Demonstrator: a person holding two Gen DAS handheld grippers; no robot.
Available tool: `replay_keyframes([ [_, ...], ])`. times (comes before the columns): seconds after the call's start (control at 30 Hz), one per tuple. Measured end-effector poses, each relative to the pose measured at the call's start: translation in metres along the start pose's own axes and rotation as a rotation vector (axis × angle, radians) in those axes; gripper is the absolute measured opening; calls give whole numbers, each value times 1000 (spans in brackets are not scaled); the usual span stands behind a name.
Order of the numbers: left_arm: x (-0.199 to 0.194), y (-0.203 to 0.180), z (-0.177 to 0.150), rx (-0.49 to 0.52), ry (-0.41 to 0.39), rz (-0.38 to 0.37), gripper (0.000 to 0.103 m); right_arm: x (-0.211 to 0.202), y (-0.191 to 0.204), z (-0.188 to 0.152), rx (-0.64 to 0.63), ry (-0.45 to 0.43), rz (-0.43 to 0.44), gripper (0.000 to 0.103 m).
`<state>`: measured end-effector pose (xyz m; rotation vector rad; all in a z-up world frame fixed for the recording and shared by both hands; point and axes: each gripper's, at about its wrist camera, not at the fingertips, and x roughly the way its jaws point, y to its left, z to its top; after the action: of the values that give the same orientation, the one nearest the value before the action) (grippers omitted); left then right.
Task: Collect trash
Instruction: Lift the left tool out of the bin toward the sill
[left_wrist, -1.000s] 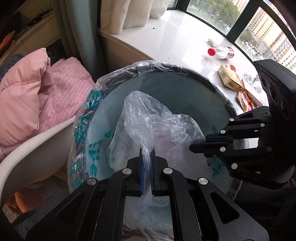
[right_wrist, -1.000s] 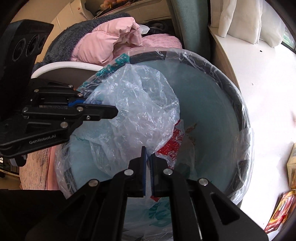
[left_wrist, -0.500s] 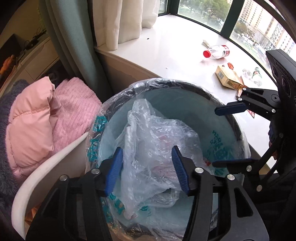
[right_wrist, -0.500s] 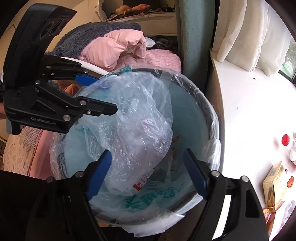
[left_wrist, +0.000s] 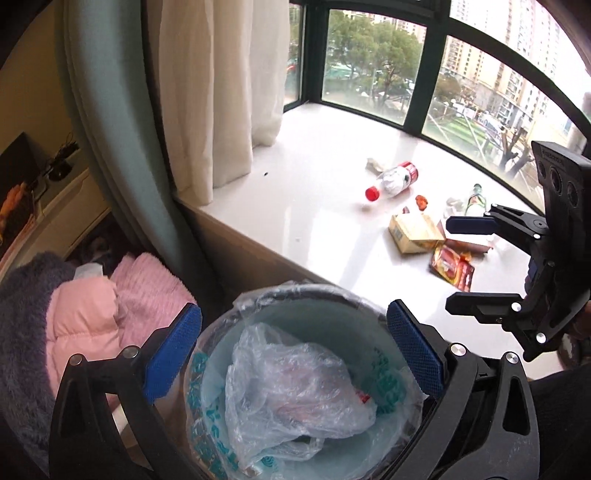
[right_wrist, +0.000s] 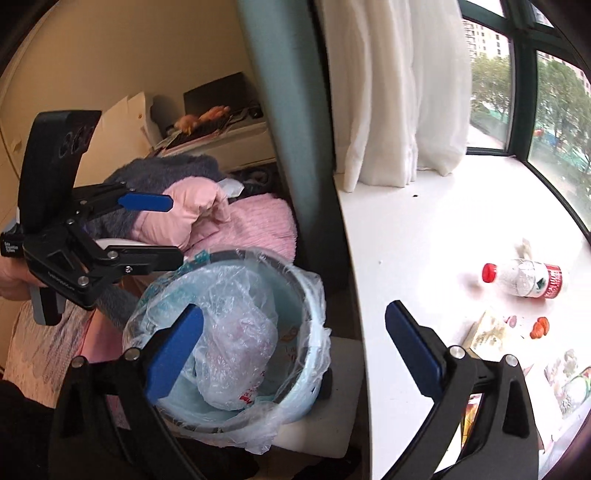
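left tongs (left_wrist: 293, 345) – just opened, empty | bag (left_wrist: 295, 391) – in bin (left_wrist: 310, 295)

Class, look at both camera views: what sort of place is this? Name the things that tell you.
Probably a bedroom in a flat: a bay window sill with curtains, pink bedding piled nearby, and a lined bin.

Your crumpled clear bag (left_wrist: 295, 376) hides most of the bin's (left_wrist: 314, 314) contents; only red print shows beneath. Snack wrappers (right_wrist: 565, 380) at the sill's near right run off the edge, blurred. Small orange scrap (right_wrist: 539, 328): unidentifiable.
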<state>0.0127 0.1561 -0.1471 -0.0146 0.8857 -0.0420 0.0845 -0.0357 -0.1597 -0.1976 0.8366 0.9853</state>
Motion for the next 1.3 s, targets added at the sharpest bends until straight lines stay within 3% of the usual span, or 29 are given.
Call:
replay_keyframes([
  [0.17, 8, -35, 32, 86, -38, -102, 97, -21, -41, -5, 125, -30, -113, 96],
  [0.47, 57, -117, 77, 237, -51, -269, 97, -69, -119, -35, 263, -31, -291, 96],
  [0.87, 114, -207, 128, 382, -42, -377, 97, -135, -225, -79, 467, -63, -477, 96],
  [1.03, 138, -226, 148, 420, -39, -373, 97, -152, -263, -80, 467, -72, -490, 96],
  [1.3, 191, -227, 181, 444, 13, -301, 97, -118, -314, -42, 255, 6, -371, 96],
])
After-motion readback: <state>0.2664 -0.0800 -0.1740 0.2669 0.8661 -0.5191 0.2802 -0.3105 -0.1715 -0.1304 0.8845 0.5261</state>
